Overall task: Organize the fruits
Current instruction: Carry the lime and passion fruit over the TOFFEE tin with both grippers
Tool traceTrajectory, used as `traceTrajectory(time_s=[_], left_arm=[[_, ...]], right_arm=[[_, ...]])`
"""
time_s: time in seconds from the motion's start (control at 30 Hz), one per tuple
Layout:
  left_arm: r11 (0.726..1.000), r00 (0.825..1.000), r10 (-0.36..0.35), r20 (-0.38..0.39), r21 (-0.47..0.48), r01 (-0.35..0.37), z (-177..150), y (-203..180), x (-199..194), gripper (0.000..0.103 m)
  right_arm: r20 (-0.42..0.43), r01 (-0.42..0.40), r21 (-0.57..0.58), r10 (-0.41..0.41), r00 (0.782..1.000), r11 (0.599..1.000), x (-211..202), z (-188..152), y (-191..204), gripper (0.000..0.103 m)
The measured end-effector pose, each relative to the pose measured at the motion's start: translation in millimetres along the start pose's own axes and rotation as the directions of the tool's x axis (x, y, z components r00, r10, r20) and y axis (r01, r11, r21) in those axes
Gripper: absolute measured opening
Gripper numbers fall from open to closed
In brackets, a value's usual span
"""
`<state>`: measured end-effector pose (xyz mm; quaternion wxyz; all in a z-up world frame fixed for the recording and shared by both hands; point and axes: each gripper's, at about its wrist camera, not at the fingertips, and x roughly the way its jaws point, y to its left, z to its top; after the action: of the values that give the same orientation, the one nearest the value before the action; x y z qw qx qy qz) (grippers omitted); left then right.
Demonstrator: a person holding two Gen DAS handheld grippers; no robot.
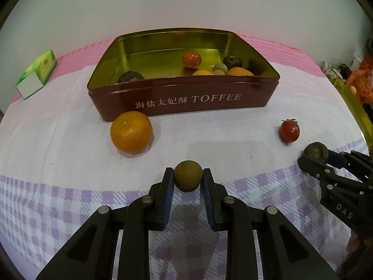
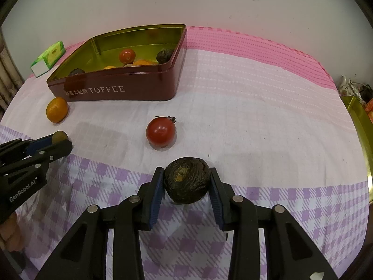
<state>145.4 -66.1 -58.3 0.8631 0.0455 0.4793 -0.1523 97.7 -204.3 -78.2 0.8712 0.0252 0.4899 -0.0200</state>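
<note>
My left gripper (image 1: pixel 188 179) is shut on a small round brown fruit (image 1: pixel 188 175), just above the cloth. My right gripper (image 2: pixel 186 182) is shut on a dark wrinkled fruit (image 2: pixel 186 180); it also shows at the right of the left wrist view (image 1: pixel 315 151). A red TOFFEE tin (image 1: pixel 186 98) stands behind, holding several fruits: a red tomato (image 1: pixel 191 59), oranges and dark fruits. A loose orange (image 1: pixel 131 132) lies in front of the tin's left corner. A loose red tomato (image 2: pixel 160 131) lies ahead of my right gripper.
A green and white small box (image 1: pixel 37 73) lies at the back left. A gold tin lid (image 2: pixel 360 126) and clutter sit at the right table edge. A pink and purple checked cloth (image 2: pixel 256 93) covers the table. A white wall stands behind.
</note>
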Motion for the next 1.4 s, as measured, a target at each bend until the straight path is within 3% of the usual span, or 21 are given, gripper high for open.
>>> traceTrajectory(time_s=[0.73, 1.0, 1.4], left_arm=[[1.0, 1.0, -0.015, 0.024, -0.025, 0.016, 1, 3, -18, 0.025], [0.999, 0.997, -0.022, 0.079, -0.045, 0.026, 24, 14, -37, 0.025], [0.997, 0.991, 0.024, 0.132, -0.076, -0.014, 68, 42, -44, 0.025]], right_arm=[[-0.004, -0.04, 0.006, 0.04, 0.999, 0.999, -20, 0, 6, 0.034], [0.048, -0.06, -0.04, 0.062, 0.997, 0.997, -36, 25, 20, 0.034], [0.118, -0.068, -0.092, 0.078, 0.99, 0.993, -44, 83, 36, 0.034]])
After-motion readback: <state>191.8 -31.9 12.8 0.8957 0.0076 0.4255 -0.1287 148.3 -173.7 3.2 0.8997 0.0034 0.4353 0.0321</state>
